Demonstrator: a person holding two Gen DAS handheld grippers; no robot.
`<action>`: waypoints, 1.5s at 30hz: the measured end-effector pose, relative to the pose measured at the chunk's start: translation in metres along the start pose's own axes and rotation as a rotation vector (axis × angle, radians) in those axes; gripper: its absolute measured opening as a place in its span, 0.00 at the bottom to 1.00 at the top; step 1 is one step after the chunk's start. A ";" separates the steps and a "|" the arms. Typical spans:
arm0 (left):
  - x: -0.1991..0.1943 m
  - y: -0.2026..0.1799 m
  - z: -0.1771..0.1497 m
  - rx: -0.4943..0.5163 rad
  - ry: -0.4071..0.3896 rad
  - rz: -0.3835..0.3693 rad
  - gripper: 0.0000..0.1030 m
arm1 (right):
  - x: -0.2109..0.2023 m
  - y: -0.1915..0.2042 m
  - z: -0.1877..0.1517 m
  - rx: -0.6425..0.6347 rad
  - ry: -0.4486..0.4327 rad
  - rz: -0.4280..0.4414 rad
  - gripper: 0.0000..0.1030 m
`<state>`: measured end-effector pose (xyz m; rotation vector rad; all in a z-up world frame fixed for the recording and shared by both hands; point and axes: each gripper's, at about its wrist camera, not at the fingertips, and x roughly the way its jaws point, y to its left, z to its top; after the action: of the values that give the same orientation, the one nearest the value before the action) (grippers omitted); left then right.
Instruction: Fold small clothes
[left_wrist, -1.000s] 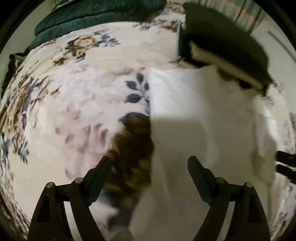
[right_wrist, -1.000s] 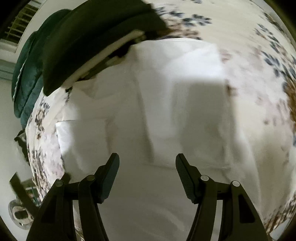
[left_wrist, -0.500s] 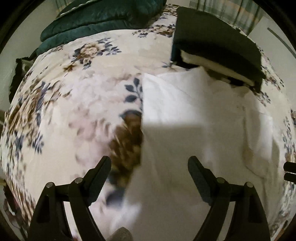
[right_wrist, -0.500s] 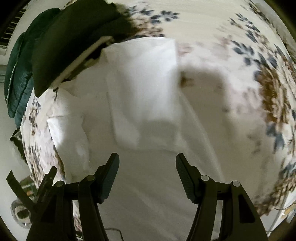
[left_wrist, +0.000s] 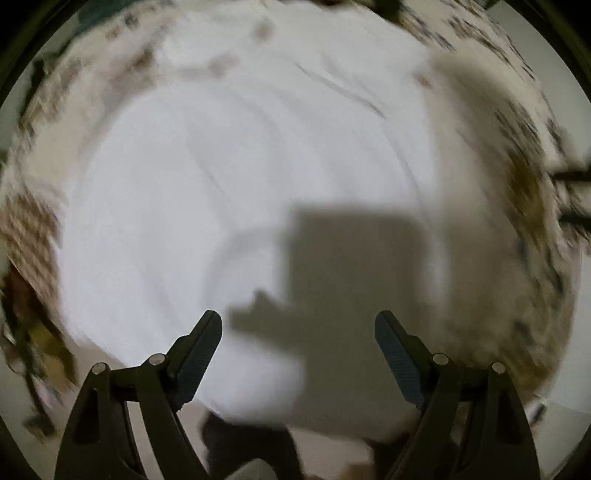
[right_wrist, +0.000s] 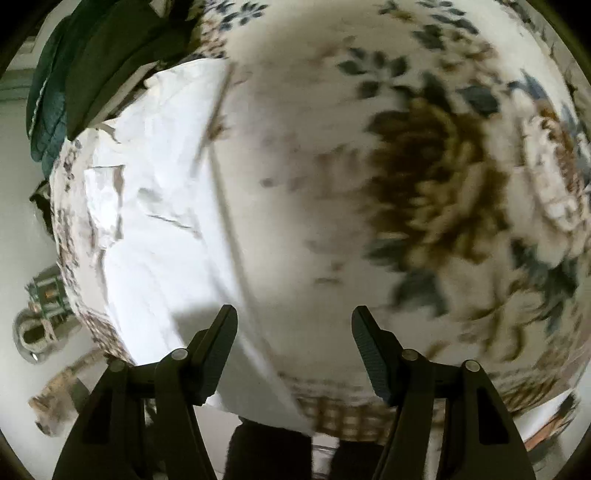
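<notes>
A white garment (left_wrist: 229, 177) lies spread flat on a floral bedspread (left_wrist: 524, 177). It fills most of the blurred left wrist view, with the gripper's shadow across it. My left gripper (left_wrist: 297, 328) is open and empty, above the garment's near edge. In the right wrist view the garment (right_wrist: 162, 206) lies at the left, wrinkled, its near edge reaching the bed's front edge. My right gripper (right_wrist: 293, 325) is open and empty, above the garment's right edge and the bare bedspread (right_wrist: 424, 177).
A dark folded stack (right_wrist: 122, 51) and a green quilted cover (right_wrist: 44, 107) lie at the far end of the bed. The bed's front edge (right_wrist: 351, 417) runs just under my right gripper. Floor and small objects (right_wrist: 40, 317) show at the left.
Both grippers have swung quickly. The left view now centres on the white garment, and the dark stack is out of it. The right view has shifted right, onto bare bedspread. Both stay open.
</notes>
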<state>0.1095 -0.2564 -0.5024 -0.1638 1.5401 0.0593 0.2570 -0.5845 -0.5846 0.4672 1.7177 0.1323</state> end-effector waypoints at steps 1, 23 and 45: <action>0.007 -0.019 -0.018 -0.006 0.028 -0.022 0.82 | -0.001 -0.007 0.001 -0.004 0.001 -0.009 0.64; -0.015 -0.020 -0.090 -0.201 -0.156 -0.030 0.00 | 0.065 0.067 0.195 -0.141 0.039 0.267 0.64; -0.092 0.177 -0.055 -0.477 -0.292 -0.046 0.00 | 0.015 0.290 0.208 -0.309 -0.032 0.226 0.05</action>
<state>0.0271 -0.0838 -0.4237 -0.5455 1.2088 0.3987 0.5228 -0.3506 -0.5419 0.4288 1.5745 0.5423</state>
